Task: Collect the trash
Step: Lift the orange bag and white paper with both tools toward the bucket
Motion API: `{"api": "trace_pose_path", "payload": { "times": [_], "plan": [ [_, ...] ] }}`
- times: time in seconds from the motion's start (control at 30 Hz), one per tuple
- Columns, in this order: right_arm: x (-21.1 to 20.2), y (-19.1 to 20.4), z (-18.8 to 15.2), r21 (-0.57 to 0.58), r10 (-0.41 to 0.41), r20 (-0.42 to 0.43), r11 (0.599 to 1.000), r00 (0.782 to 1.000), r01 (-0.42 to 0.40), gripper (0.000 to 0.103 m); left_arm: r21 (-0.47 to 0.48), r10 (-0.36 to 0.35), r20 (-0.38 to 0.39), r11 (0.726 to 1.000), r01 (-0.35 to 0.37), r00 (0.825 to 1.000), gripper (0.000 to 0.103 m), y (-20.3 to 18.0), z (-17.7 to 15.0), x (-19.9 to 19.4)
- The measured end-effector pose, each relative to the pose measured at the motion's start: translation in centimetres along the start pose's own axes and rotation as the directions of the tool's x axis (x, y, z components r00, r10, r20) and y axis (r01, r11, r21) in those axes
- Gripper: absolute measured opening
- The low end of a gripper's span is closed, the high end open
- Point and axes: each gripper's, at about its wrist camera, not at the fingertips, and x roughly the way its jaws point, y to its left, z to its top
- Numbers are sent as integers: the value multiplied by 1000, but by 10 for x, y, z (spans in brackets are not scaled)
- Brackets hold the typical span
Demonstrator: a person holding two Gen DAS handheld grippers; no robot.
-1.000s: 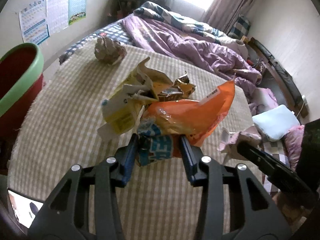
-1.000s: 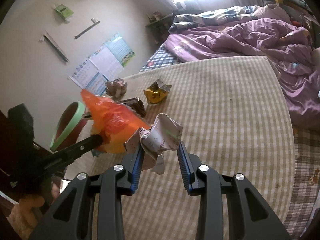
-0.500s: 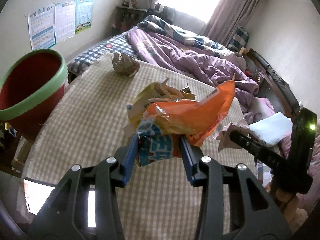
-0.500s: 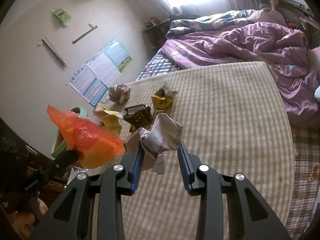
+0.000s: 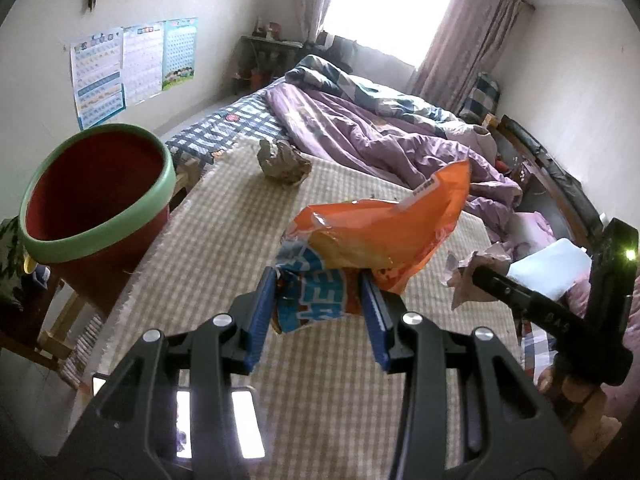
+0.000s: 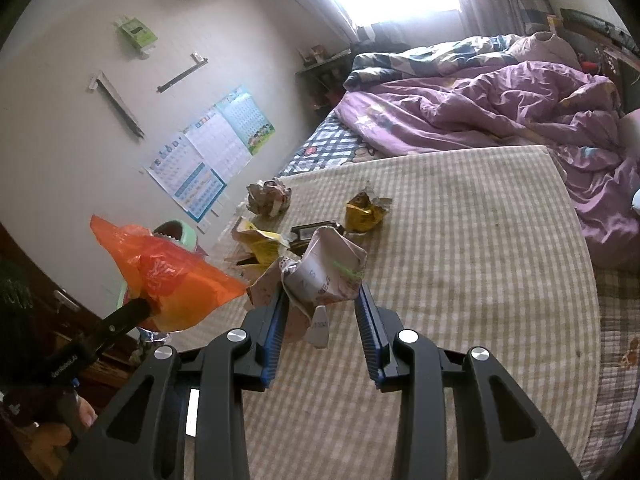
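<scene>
My left gripper [image 5: 318,286] is shut on an orange snack bag [image 5: 384,232] with a blue printed end, held above the checked mat [image 5: 224,248]. The same orange snack bag [image 6: 168,280] shows at the left of the right wrist view. My right gripper [image 6: 322,296] is shut on a crumpled white paper [image 6: 328,272], also lifted off the checked mat [image 6: 480,260]. The crumpled white paper [image 5: 476,270] appears at the right of the left wrist view. A red bin with a green rim [image 5: 92,204] stands left of the mat. A crumpled paper ball [image 5: 282,164] lies at the mat's far edge.
On the mat lie a yellow wrapper [image 6: 260,246], a dark wrapper [image 6: 316,234], a gold wrapper [image 6: 364,214] and a grey paper ball [image 6: 268,200]. A bed with a purple duvet [image 6: 500,108] lies beyond. Posters [image 5: 132,68] hang on the left wall. A person's hand [image 6: 48,428] holds the left gripper.
Both grippers have risen with their loads. The left one has swung left toward the red bin, which now looms larger. The loose wrappers have dropped out of its view.
</scene>
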Motion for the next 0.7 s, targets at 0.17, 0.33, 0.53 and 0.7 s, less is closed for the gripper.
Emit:
{"api": "trace_pose_path", "payload": {
  "times": [0.17,0.33,0.53,0.7],
  "plan": [
    [3,15,-1,-6,-11,9,1000,1000,11,34,1,-2,6,1000,2,1000,40,17,1,-5],
    [9,30,-4,3,-34,15,999,999,34,34,-3,-23,4,1000,23,1000,40,35,6,-7],
    [18,53,-7,19,-56,29,998,998,56,34,6,-43,-2,999,43,999,40,59,12,-10],
    [29,76,-11,22,-69,29,997,997,68,34,5,-51,-6,999,51,999,40,85,20,-13]
  ]
}}
